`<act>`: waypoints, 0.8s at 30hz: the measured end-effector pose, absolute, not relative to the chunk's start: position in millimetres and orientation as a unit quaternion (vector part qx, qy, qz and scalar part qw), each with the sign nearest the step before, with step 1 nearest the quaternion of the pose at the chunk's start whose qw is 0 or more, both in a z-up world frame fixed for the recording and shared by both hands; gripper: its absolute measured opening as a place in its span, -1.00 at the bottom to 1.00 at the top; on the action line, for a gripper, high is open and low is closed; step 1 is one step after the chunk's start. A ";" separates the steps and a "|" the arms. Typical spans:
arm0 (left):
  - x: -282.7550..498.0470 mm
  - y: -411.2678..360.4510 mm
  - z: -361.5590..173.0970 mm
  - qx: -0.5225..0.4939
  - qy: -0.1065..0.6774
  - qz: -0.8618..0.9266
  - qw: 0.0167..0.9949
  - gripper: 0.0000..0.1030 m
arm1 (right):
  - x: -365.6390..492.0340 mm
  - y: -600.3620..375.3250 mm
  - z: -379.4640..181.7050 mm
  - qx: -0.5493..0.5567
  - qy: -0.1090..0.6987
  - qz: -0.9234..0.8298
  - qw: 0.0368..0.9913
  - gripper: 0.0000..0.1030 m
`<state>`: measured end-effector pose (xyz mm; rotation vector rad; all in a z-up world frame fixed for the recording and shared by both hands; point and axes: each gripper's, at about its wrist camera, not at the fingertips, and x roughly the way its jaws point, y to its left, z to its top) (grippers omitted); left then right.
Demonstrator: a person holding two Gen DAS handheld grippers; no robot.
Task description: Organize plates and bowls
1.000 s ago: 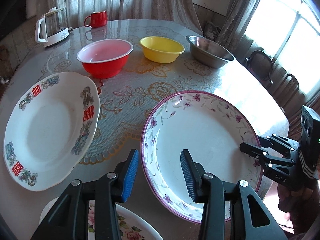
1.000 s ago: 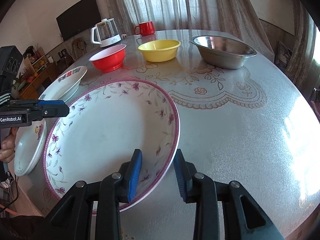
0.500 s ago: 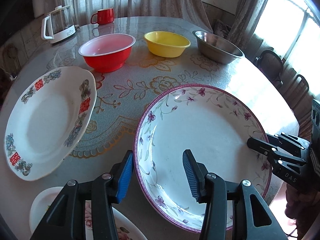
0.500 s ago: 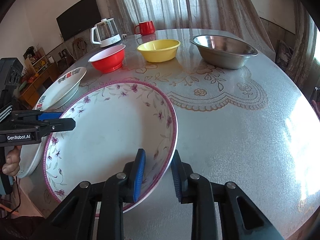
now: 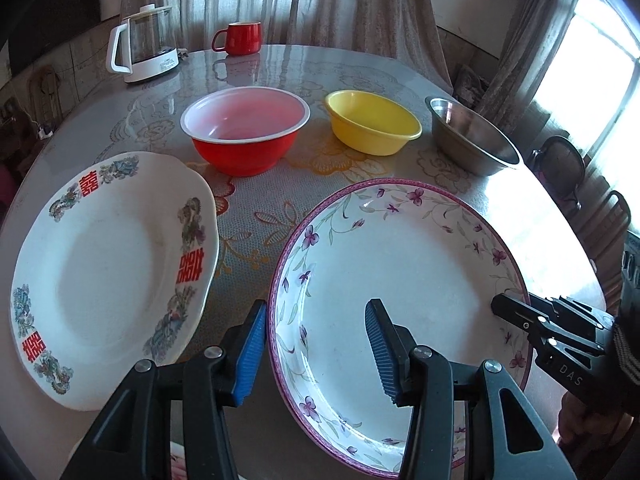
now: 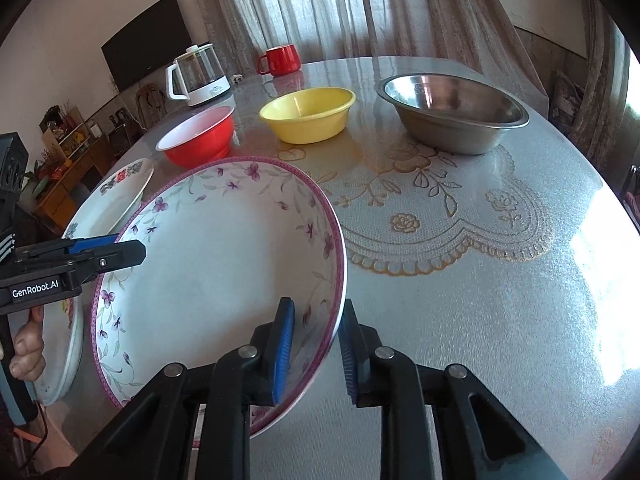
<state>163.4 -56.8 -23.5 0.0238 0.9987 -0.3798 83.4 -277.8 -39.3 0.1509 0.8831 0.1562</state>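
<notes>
Table [image 6: 460,280]: round, with a lace-pattern cover under a clear sheet; the right half in front of the steel bowl is bare and gives wide room, and the near and right edges curve away.
Purple-flower plate [image 6: 208,264]: the largest dish, near the front edge; its right side looks lifted off the table, its left side low. Its left rim stands just beside the red-character plate, with a narrow strip of table between them.
Red-character plate [image 5: 104,276]: flat on the left side, its outer rim near the table edge.
Steel bowl [image 6: 452,116]: far right in the back row, near the table's curve.
Red bowl [image 5: 244,136]: left in the row, just behind the two plates.
Yellow bowl [image 5: 372,128]: between the red and the steel bowl, apart from both.
Right gripper [image 6: 316,348]: jaws have just been closing; blue pads now clamp the right rim of the purple-flower plate.
Left gripper [image 5: 316,352]: jaws apart, astride the plate's left rim, one pad outside and one inside, neither pressing.
</notes>
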 end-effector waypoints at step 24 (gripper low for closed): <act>176.6 -58.1 -29.4 0.005 0.468 -0.149 0.871 0.01 | 119.6 -263.8 -40.8 0.039 0.436 0.023 0.899 -0.51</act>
